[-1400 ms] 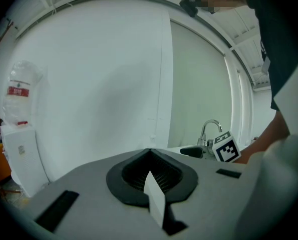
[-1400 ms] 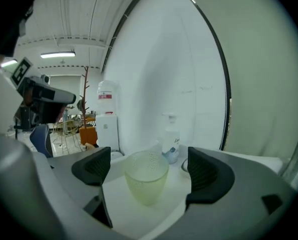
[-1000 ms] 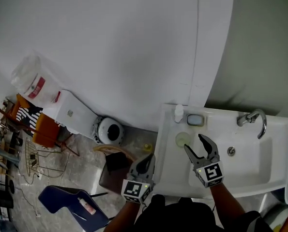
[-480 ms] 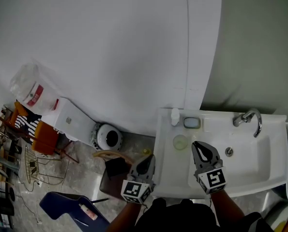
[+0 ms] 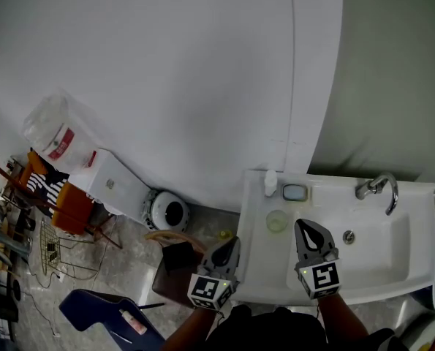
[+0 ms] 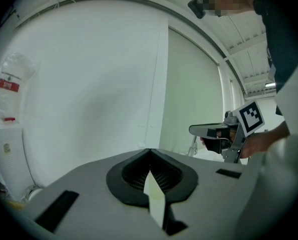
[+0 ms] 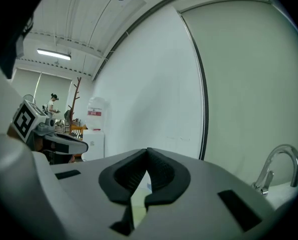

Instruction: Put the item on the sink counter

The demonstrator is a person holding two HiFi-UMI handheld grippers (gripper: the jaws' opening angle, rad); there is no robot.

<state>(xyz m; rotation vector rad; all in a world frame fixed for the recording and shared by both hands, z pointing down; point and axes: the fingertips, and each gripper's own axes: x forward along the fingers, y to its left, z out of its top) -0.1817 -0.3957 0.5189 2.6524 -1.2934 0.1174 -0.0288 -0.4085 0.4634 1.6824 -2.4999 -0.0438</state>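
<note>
A pale green round item [image 5: 277,221] lies on the white sink counter [image 5: 255,254], left of the basin. My right gripper [image 5: 308,229] hovers over the basin's near left corner, just right of that item, shut with nothing in it. In the right gripper view its jaws [image 7: 147,151] meet at the tips. My left gripper [image 5: 229,246] hangs off the counter's left edge over the floor, also shut and empty; its jaws [image 6: 150,151] are pressed together in the left gripper view. The right gripper [image 6: 209,130] shows there too, at the right.
A small white bottle [image 5: 270,182] and a grey-blue soap dish [image 5: 294,193] stand at the counter's back edge. The faucet [image 5: 378,186] is at the back right, the drain [image 5: 349,236] in the basin. A toilet [image 5: 166,212], a brown bin [image 5: 175,262] and a blue chair [image 5: 100,313] are on the floor to the left.
The right gripper's jaws were spread beside the pale green item a second ago and are now shut, drawn slightly back toward me. The left gripper has hardly moved.
</note>
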